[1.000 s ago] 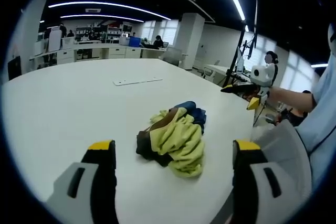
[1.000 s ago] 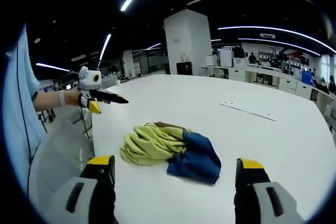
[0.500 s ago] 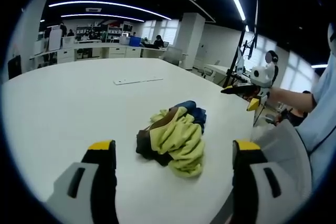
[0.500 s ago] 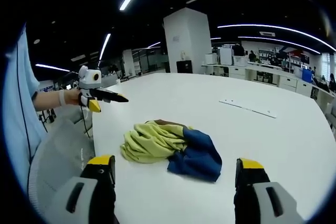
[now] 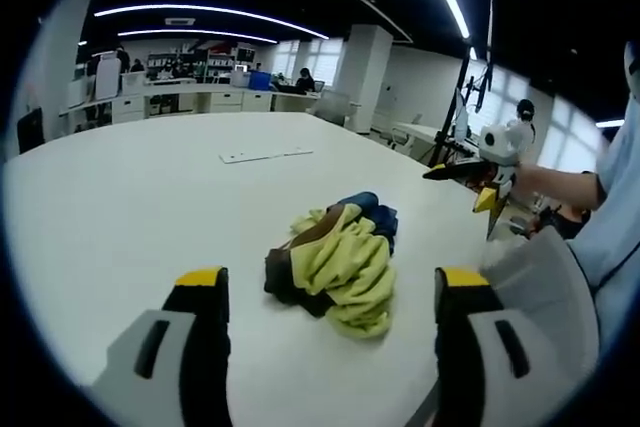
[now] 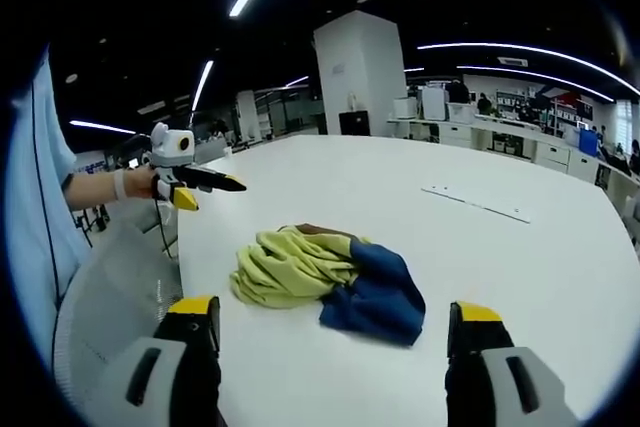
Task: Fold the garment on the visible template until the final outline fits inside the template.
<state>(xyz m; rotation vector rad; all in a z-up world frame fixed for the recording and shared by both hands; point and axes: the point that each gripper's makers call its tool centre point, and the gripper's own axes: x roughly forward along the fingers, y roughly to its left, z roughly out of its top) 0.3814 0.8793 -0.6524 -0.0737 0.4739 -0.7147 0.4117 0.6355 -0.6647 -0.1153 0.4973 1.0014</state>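
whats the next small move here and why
Probably bring both grippers down to the crumpled yellow and blue garment to pinch its edges and spread it flat. It lies bunched on the white table, and the left gripper and right gripper hover open, holding nothing.

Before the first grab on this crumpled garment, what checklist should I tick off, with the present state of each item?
1. Garment on the table, fully in sight: ok.
2. Garment spread flat: not ok, it lies bunched in a yellow, blue and brown heap.
3. Left hand-held gripper open and empty: ok.
4. Right hand-held gripper open and empty: ok.
5. Both short of the cloth, not touching: ok.
6. Template outline on the table: cannot tell; only a flat white strip lies beyond.
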